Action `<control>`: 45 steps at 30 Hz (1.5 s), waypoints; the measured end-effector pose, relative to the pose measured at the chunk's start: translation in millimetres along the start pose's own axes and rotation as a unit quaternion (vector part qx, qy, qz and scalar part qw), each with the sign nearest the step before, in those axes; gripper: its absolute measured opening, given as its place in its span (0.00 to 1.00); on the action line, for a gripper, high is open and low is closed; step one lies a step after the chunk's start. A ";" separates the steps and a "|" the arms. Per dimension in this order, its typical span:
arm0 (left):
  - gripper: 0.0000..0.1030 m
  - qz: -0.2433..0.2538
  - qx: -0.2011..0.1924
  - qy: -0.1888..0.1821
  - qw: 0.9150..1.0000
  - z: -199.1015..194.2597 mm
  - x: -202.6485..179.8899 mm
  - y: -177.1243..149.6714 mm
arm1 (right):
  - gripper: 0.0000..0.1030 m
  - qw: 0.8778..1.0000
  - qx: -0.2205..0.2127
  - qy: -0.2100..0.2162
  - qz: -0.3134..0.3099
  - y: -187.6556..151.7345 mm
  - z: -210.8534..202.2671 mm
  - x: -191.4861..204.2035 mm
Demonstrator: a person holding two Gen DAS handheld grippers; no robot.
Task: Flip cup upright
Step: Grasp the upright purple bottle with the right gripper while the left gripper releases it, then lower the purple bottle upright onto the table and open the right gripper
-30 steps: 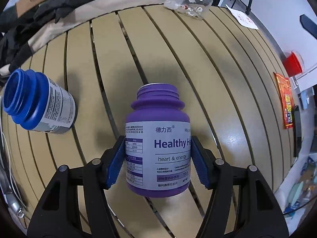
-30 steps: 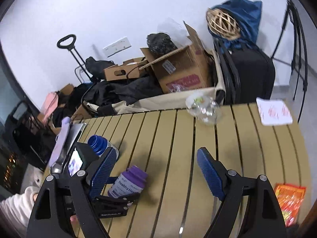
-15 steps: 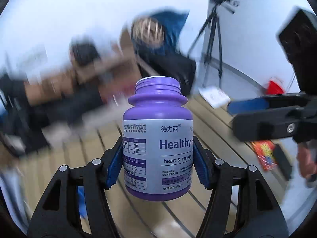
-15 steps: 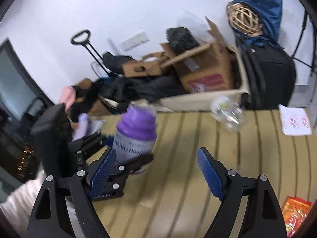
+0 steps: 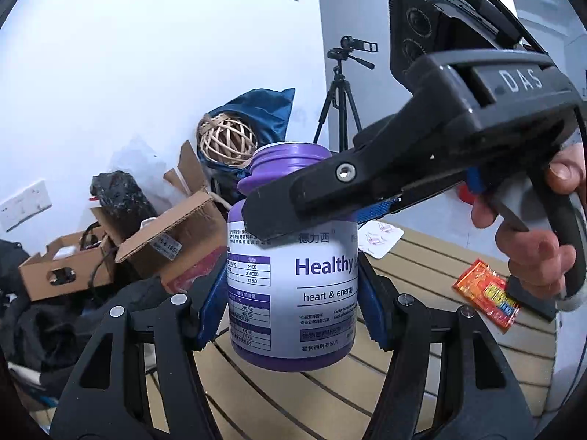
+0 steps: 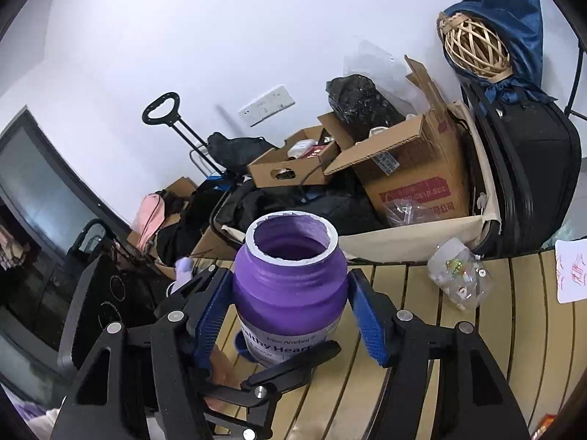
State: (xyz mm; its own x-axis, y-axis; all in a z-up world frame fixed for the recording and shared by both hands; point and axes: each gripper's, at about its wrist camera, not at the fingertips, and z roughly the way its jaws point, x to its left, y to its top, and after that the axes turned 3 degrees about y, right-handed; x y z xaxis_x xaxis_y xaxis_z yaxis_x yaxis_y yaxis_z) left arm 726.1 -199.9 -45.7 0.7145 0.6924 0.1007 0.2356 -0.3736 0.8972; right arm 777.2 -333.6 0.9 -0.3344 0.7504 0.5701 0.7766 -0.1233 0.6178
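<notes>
A purple "Healthy Heart" bottle (image 5: 293, 286) with no lid stands upright in the air above the slatted wooden table (image 5: 422, 256), its mouth (image 6: 291, 238) facing up. My left gripper (image 5: 290, 293) is shut on its lower body, blue pads pressing both sides of the label. My right gripper (image 6: 290, 315) is open, and its blue pads flank the bottle's shoulder just under the neck. The left pad sits very close to the bottle, while a small gap shows at the right pad. In the left wrist view, one of the right gripper's fingers (image 5: 330, 190) crosses in front of the neck.
A crumpled clear plastic container (image 6: 456, 280) lies at the table's far edge, a white paper (image 6: 572, 271) to its right. A red snack packet (image 5: 488, 295) lies on the table. Cardboard boxes (image 6: 411, 168) and bags stand behind. A hand (image 5: 532, 249) holds the right gripper's handle.
The left gripper lifted the purple bottle off the table and swung it up to face the room. The right gripper came in from behind and now brackets the bottle's shoulder.
</notes>
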 end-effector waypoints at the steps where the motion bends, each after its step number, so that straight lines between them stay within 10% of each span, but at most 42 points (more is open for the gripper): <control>1: 0.57 0.001 -0.004 -0.004 1.000 -1.4 1.8 -5.7 | 0.66 1.000 0.000 -0.004 -0.003 -0.7 2.8 -1.4; 11: 0.59 0.013 -0.017 -0.070 0.997 11.8 15.5 -38.4 | 0.66 0.994 -0.032 -0.082 -0.071 -32.5 25.4 -6.6; 15: 0.75 -0.029 -0.035 -0.092 0.995 -4.4 19.8 -40.9 | 0.66 0.993 -0.041 -0.077 -0.084 -39.2 22.5 1.0; 23: 0.82 0.043 -0.038 -0.125 0.991 -10.3 20.5 -27.7 | 0.66 0.984 -0.037 -0.107 -0.140 -38.2 24.6 25.0; 35: 0.87 -0.038 -0.063 -0.073 0.995 -59.6 -11.4 -58.7 | 0.66 0.981 -0.044 -0.123 -0.143 -78.7 17.0 13.2; 45: 0.77 -0.128 0.133 0.010 0.983 -3.7 0.9 -110.6 | 0.66 0.962 -0.007 -0.213 -0.169 -120.1 70.9 -47.1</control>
State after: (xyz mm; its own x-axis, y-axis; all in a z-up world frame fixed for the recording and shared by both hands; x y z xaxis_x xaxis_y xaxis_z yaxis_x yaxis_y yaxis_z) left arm 698.2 -155.7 -143.3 0.5969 0.7956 -0.1037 0.5726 -0.3320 0.7496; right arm 737.6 -308.1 -138.6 -0.3147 0.9470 0.0640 0.6545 0.1676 0.7372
